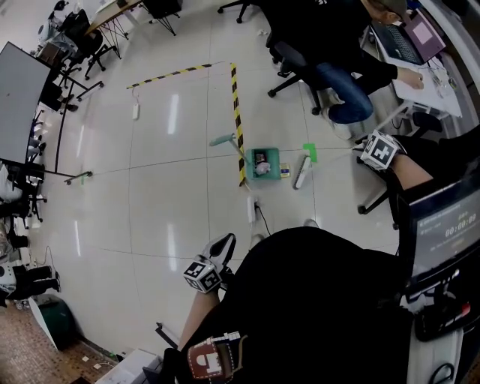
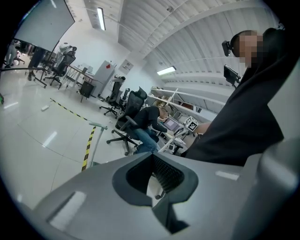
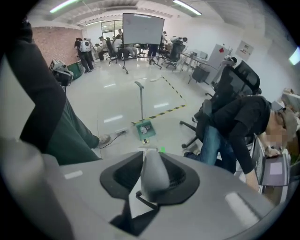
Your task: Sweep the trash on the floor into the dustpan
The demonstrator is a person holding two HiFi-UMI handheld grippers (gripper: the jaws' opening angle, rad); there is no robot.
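Well away from both grippers, the green dustpan (image 1: 274, 155) stands on the floor beside yellow-black tape (image 1: 237, 112). Trash (image 1: 261, 166) lies inside it, and the broom (image 1: 302, 172) lies just beside it. Left gripper (image 2: 157, 176) and right gripper (image 3: 152, 178) jaws are clenched, empty. Writing on the screen (image 1: 450, 225) is too small to read.

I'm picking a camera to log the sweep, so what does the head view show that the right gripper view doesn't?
Only the head view shows the left gripper and a timer screen. Only the right gripper view shows ceiling lights and the wearer's trouser leg. Both show the green dustpan holding trash, the striped tape and the seated person.
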